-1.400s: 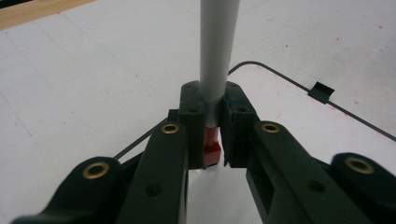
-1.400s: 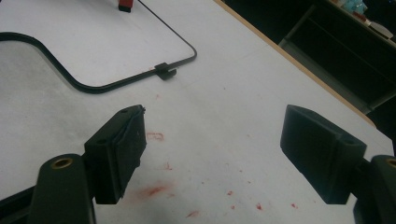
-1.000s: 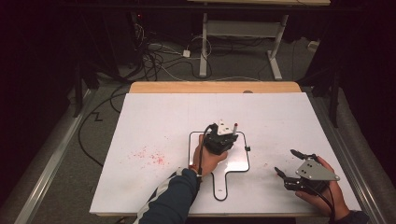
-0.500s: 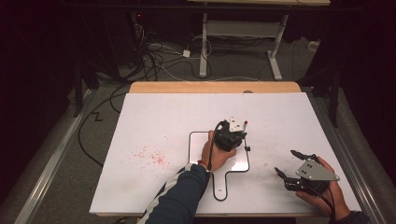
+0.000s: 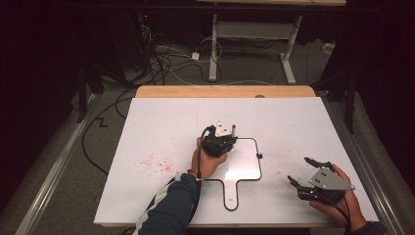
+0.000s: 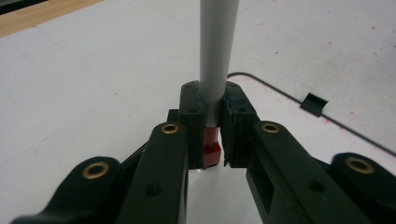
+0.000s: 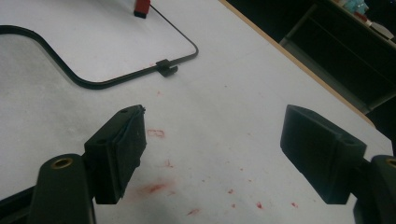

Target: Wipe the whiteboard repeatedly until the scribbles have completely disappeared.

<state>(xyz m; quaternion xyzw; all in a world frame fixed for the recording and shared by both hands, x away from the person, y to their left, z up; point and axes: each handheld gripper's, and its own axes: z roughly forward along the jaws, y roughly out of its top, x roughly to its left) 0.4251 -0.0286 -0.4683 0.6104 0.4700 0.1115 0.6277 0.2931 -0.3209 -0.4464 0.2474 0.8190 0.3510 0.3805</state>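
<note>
Left gripper view: marker (image 6: 215, 56) top cut off.

The left gripper (image 5: 221, 142), clamping a marker (image 6: 216, 56), is standing over the whiteboard's (image 5: 244, 169) top-left corner, blocking that corner. The board's small black clip (image 5: 259, 155) is sticking up at its right edge. The right gripper (image 5: 313, 178), jaws apart, is occupying the table's (image 5: 161, 127) near-right corner. Bare table is lying open at the left, far side and between the grippers.
</note>
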